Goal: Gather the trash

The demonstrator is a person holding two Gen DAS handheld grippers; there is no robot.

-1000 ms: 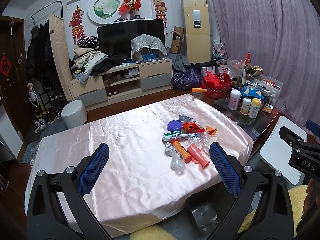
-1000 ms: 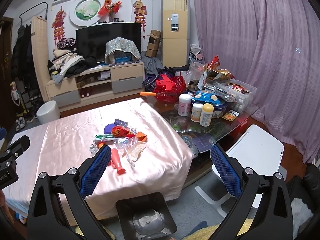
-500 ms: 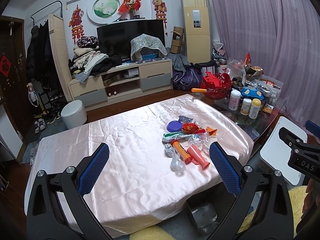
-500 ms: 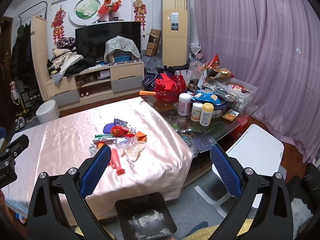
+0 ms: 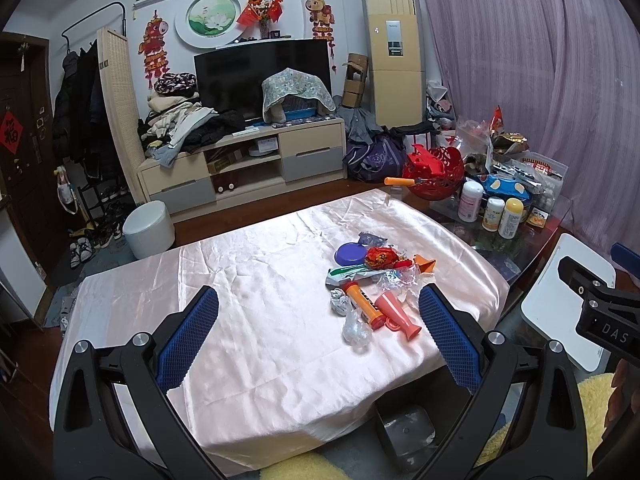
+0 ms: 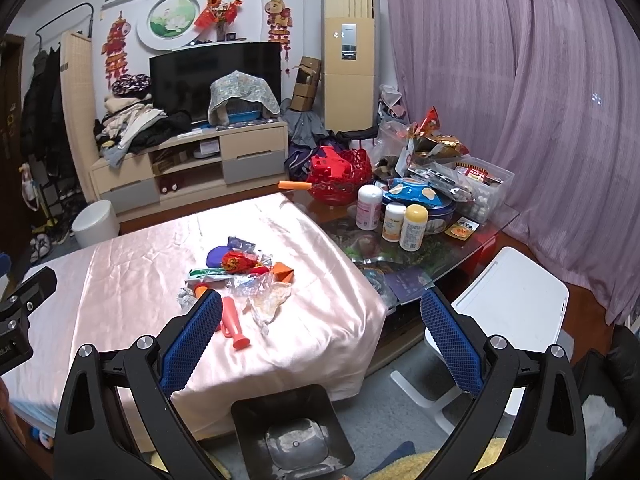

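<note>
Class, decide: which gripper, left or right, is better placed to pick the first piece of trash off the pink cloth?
Right, probably. The right gripper hangs open nearest the trash pile and over the bin.

There is one table with a pink cloth [image 5: 248, 320] in the middle of the frame. On it, toward the right, lies one pile of trash [image 5: 372, 280]. In the pile I count one purple lid [image 5: 350, 253], one orange tube [image 5: 362, 304], one pink horn [image 5: 396, 314] and one orange cone [image 5: 424, 265]. One black bin [image 6: 292, 432] sits at the bottom middle. Three bottles [image 6: 394, 216] stand at the right. One white stool [image 5: 148, 229] is at the left.
</note>
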